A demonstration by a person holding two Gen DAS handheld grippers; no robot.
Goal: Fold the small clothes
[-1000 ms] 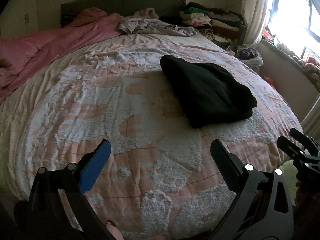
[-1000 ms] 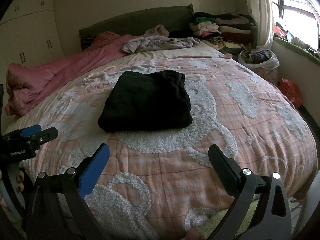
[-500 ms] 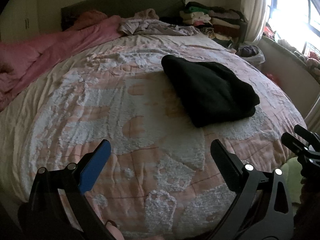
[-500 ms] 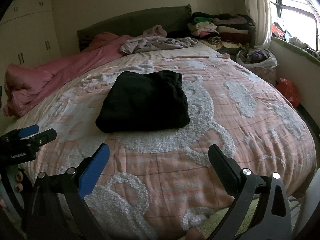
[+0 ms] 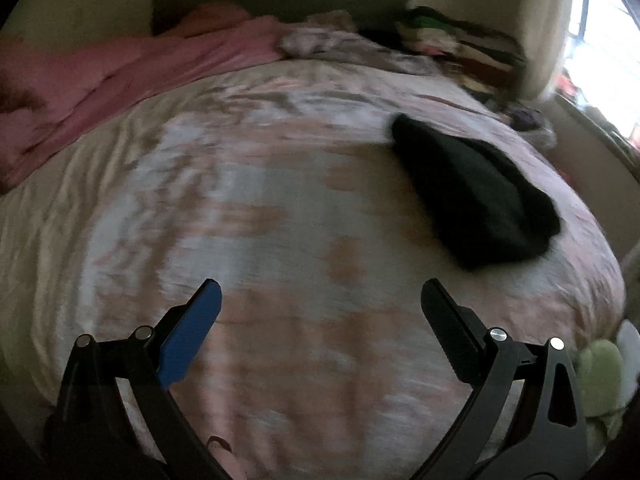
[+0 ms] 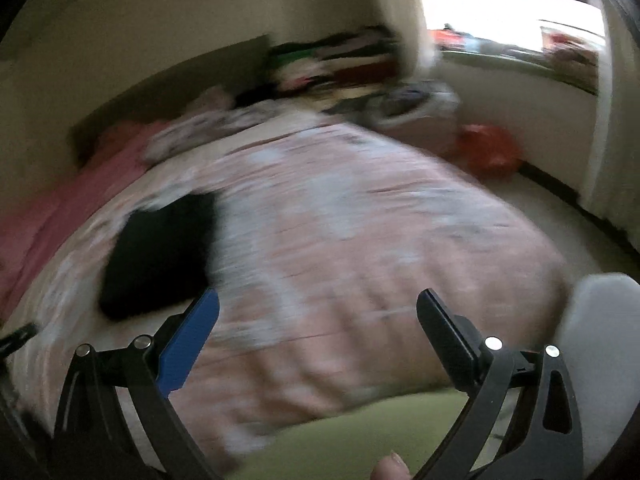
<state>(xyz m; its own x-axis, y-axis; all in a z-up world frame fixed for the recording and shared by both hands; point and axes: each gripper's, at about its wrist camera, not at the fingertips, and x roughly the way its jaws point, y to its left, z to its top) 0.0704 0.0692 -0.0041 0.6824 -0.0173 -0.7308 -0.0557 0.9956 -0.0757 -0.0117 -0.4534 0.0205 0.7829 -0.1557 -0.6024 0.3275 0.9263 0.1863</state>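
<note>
Both of your grippers stand wide and empty; the left gripper hangs over bare quilt near the foot of the bed, and the right gripper hangs over the quilt's near edge, angled toward the window. One black garment lies on the quilt, well apart from both; from the left wrist it sits ahead and to the right, from the right wrist ahead and to the left.

You look to be between pieces; the black garment reads as a finished fold, a compact, thick, roughly rectangular bundle with rounded edges and no loose sleeve or hem showing, though both views are smeared and fine detail is lost. Your next move, I judge, is to fetch another piece; the crumpled pale clothes by the headboard are the likely source, beside a pink blanket; you would need a long reach across the bed, jaws kept wide until they straddle a fold of cloth.
</note>
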